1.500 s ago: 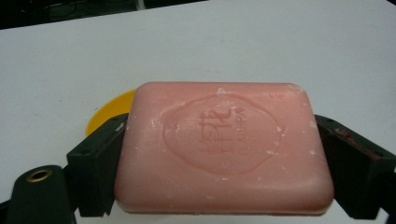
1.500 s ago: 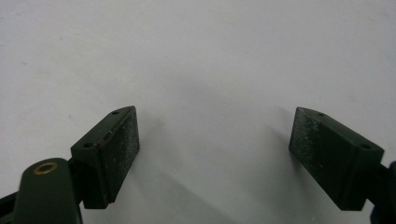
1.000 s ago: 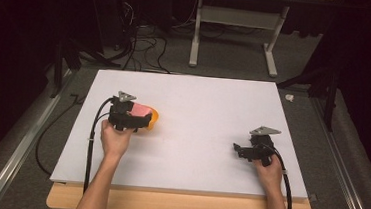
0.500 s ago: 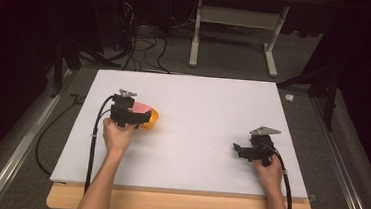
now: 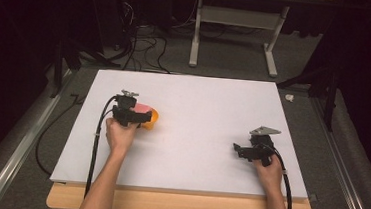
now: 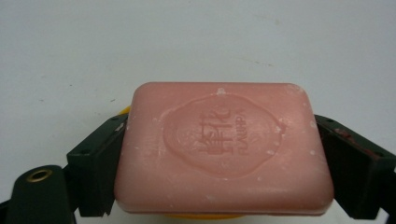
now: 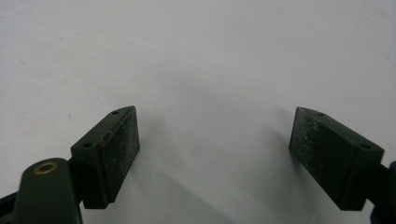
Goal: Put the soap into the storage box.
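The pink soap bar (image 6: 224, 149) is held across its short ends between the two black jaws of the left gripper (image 6: 224, 158), with an orange dish (image 5: 151, 118) seen directly beneath it and only a sliver of that dish showing under the bar's near edge. If the bar is being set into or lifted off the dish, which cannot be told, it is best kept level and the squeeze kept light, since soap is judged slippery and easily dented. The left hand (image 5: 120, 134) is extended forward toward the dish, its forearm roughly straight. Well to the right of the dish, the right gripper (image 7: 215, 154) is held low over the white table (image 5: 208, 106), jaws spread wide and empty.
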Motion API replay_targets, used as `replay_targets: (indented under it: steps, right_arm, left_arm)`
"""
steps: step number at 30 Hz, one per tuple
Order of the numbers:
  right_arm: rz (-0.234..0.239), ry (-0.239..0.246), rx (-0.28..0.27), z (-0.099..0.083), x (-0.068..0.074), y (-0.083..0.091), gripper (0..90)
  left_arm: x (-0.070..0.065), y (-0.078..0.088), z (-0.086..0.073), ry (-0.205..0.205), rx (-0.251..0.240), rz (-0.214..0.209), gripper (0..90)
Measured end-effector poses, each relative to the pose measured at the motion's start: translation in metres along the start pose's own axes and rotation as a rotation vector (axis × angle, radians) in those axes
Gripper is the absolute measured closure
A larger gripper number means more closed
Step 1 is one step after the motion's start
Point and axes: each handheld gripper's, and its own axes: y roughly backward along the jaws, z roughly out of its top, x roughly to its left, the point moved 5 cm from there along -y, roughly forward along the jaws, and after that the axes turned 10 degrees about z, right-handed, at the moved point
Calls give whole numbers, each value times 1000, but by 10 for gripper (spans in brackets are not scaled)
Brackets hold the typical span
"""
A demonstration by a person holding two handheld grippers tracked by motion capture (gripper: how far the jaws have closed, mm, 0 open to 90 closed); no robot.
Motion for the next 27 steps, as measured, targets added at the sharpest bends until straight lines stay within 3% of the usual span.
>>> replay_targets:
  steps: [27]
  right_arm:
    - [1,1,-1,0,0,0,168]
  left_arm:
    - [-5,-19,-5,-7,37,15,134]
